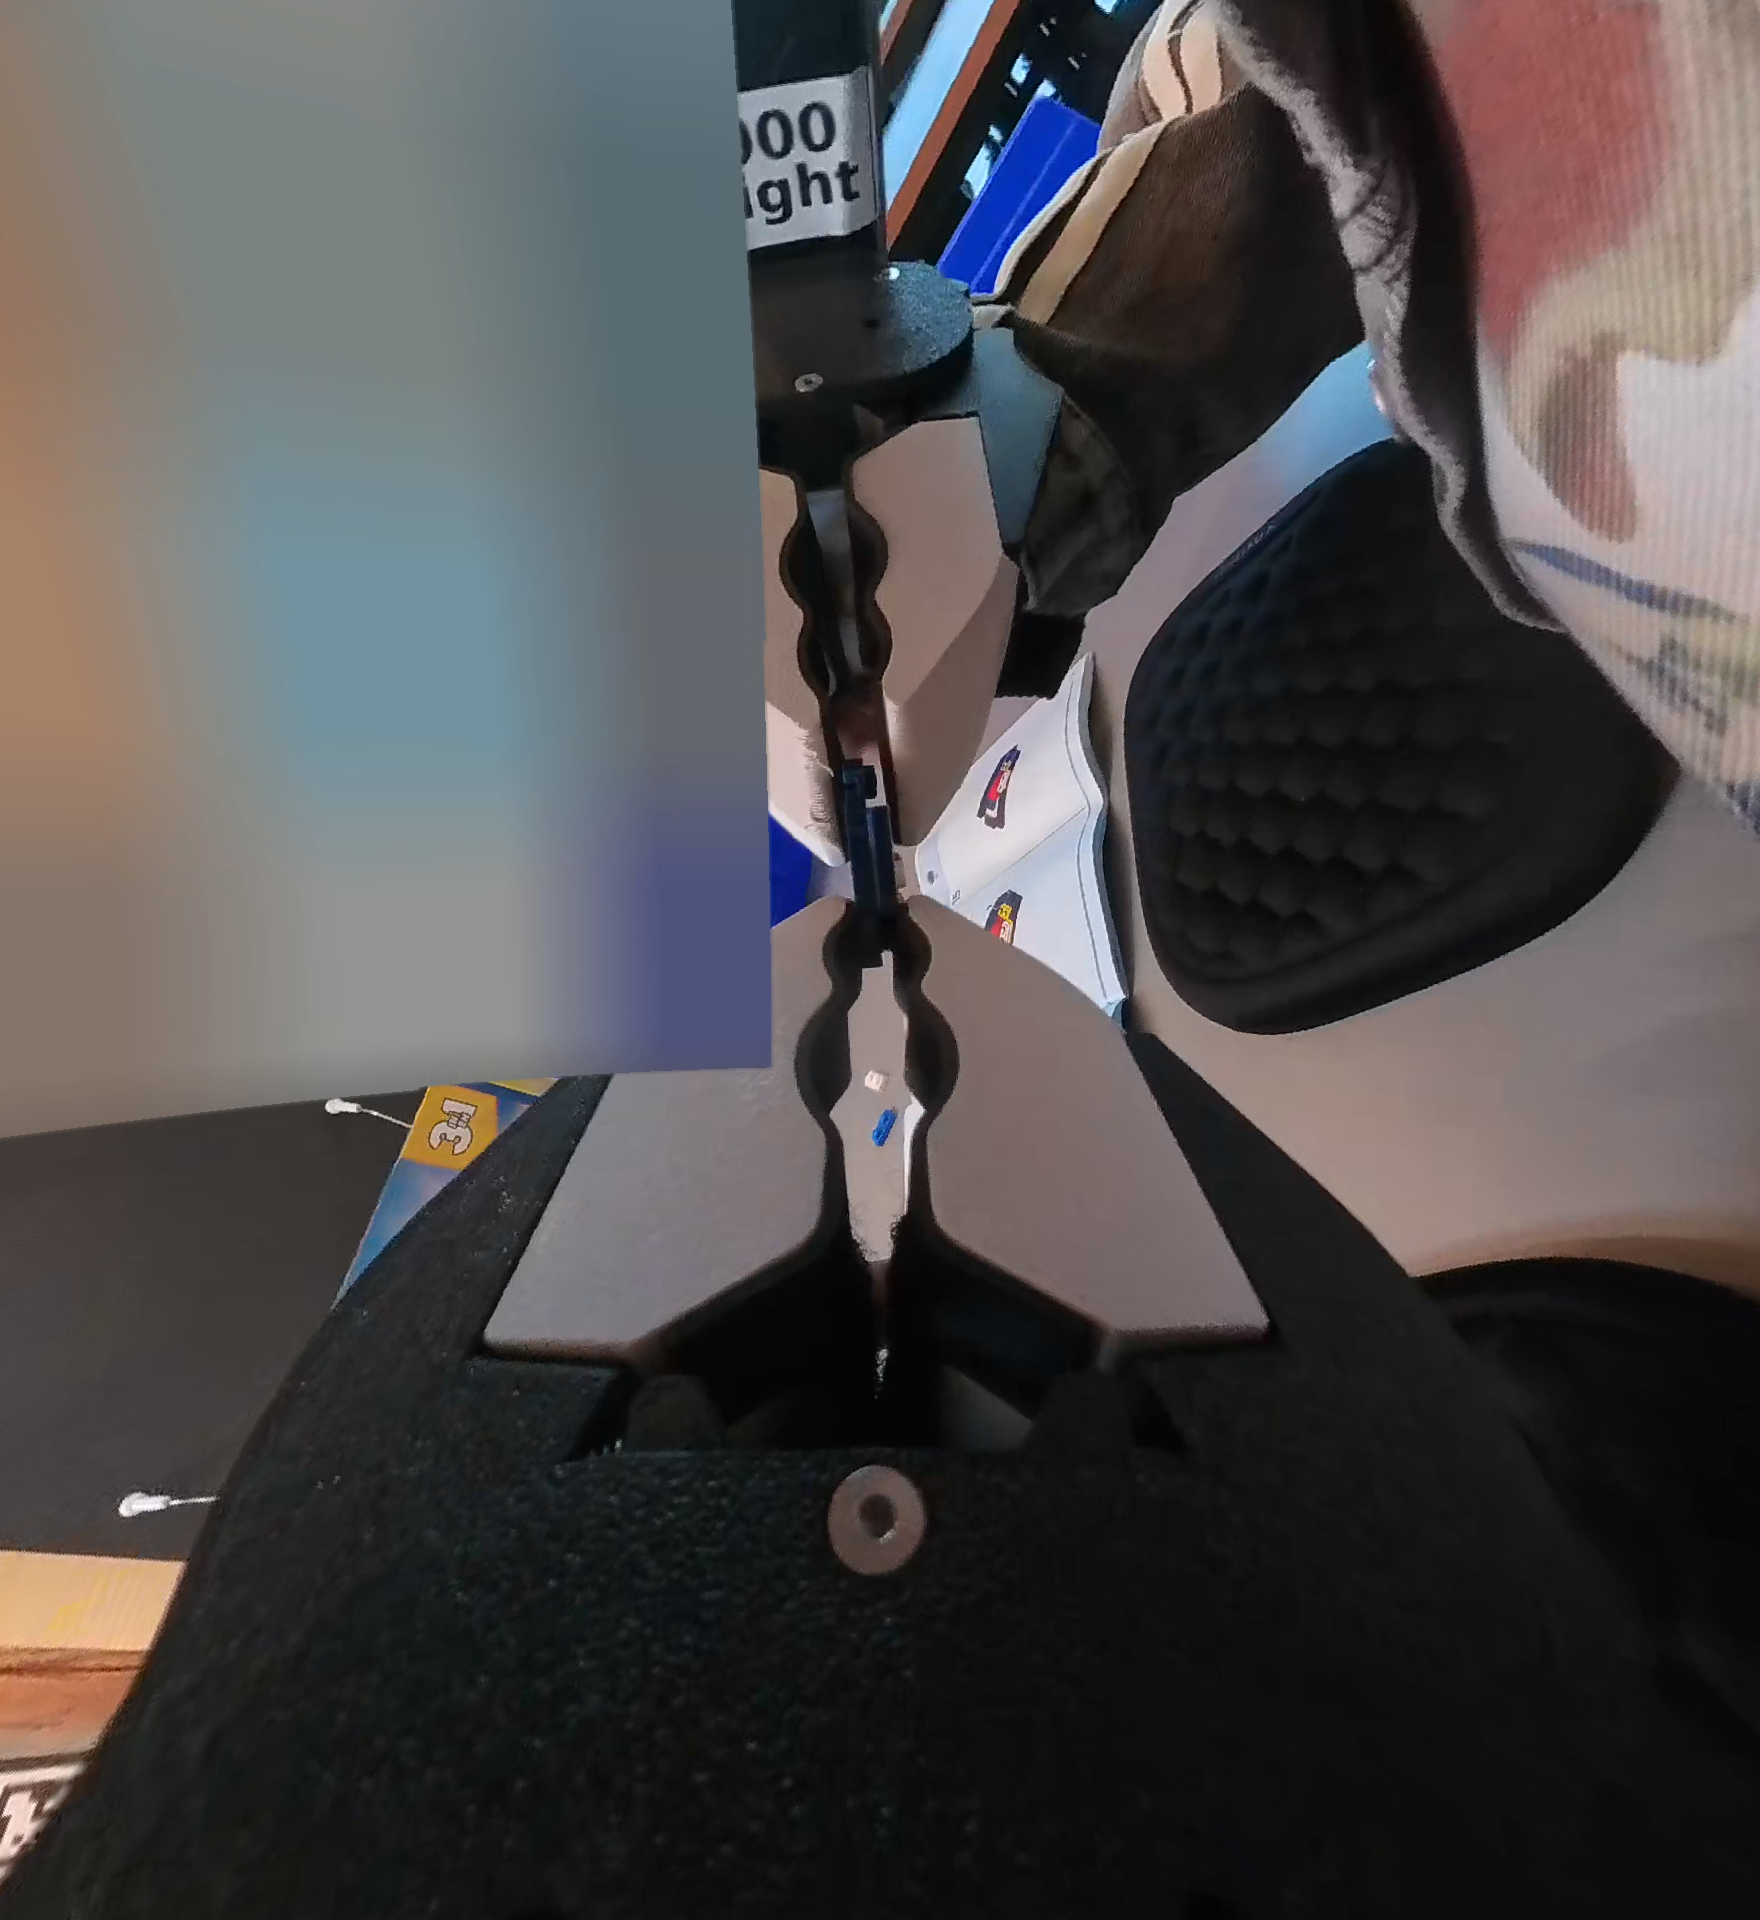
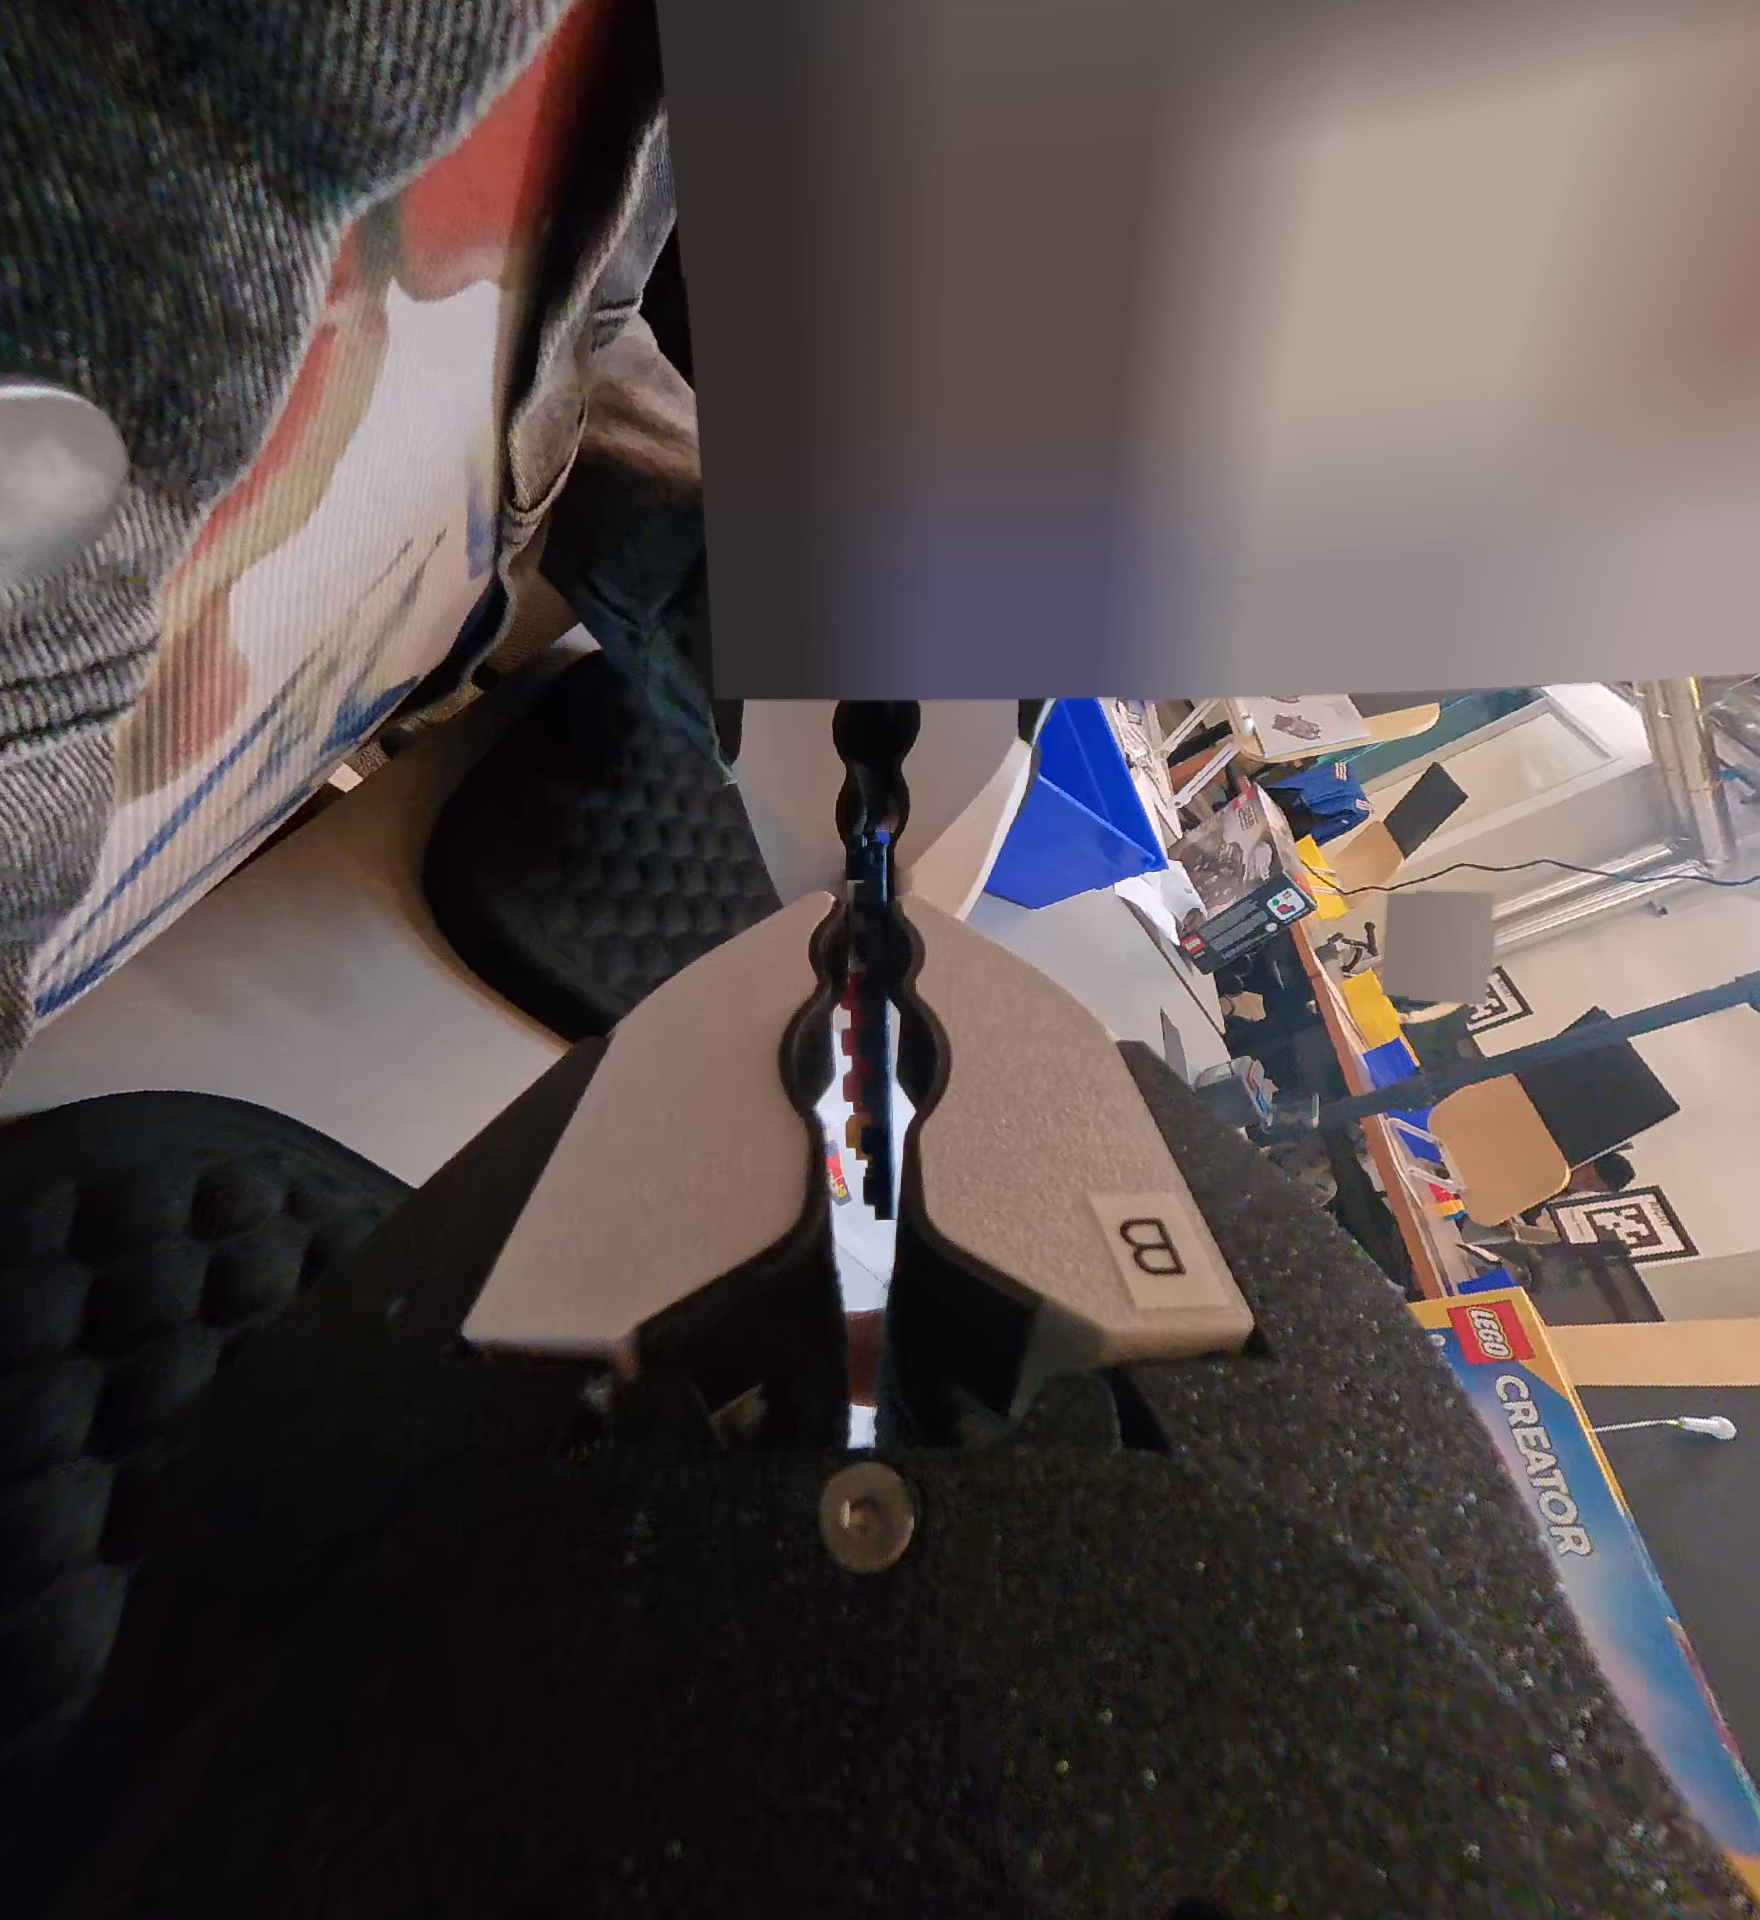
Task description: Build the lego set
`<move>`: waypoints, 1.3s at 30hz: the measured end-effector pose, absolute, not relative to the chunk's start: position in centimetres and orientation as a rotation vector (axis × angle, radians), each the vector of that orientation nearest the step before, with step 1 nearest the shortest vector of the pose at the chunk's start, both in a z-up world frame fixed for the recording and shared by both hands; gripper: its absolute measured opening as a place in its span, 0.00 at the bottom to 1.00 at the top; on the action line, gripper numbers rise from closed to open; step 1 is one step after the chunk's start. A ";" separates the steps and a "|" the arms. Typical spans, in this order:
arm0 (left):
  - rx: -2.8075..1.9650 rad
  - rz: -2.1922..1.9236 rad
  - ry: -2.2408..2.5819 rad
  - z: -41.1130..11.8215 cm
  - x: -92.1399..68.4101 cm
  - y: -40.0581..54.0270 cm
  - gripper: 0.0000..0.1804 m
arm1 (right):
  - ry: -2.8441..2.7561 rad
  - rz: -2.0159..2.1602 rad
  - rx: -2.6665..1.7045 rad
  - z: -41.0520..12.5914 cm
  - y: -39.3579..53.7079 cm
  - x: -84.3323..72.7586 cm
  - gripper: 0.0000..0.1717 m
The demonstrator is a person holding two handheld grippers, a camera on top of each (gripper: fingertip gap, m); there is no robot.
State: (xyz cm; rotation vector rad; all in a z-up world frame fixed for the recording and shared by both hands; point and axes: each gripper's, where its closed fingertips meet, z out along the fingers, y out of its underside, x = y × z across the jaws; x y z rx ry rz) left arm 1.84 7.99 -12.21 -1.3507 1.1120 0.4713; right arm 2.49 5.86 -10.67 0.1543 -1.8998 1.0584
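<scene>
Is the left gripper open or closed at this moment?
Closed: the left gripper has both fingertips clamped on a thin dark blue brick piece, leaving only a narrow slit.

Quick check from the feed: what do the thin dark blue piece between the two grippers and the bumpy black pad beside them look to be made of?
Dark blue piece: likely hard moulded plastic, smooth with slight sheen and crisp notched edges, clamped by both the left gripper and right gripper. Black pad: seemingly soft foam or rubber, matte, covered in a dimpled honeycomb relief; which of the two, I cannot tell.

I cannot identify the thin dark-blue part (image 1: pixel 868 842); fingers (image 1: pixel 959 717) cover both its ends. Large blurred patches mask the upper views.
</scene>
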 end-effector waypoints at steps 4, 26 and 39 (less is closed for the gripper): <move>-1.338 0.518 1.092 -11.8 1.4 8.1 0.03 | -1.854 1.026 0.145 -10.3 6.0 2.1 0.04; -1.315 0.562 1.121 -11.8 1.1 8.0 0.03 | -1.843 1.016 0.110 -10.4 5.9 1.4 0.04; -1.312 0.576 1.118 -11.7 0.8 8.0 0.03 | -1.798 1.002 0.068 -10.4 6.2 1.2 0.10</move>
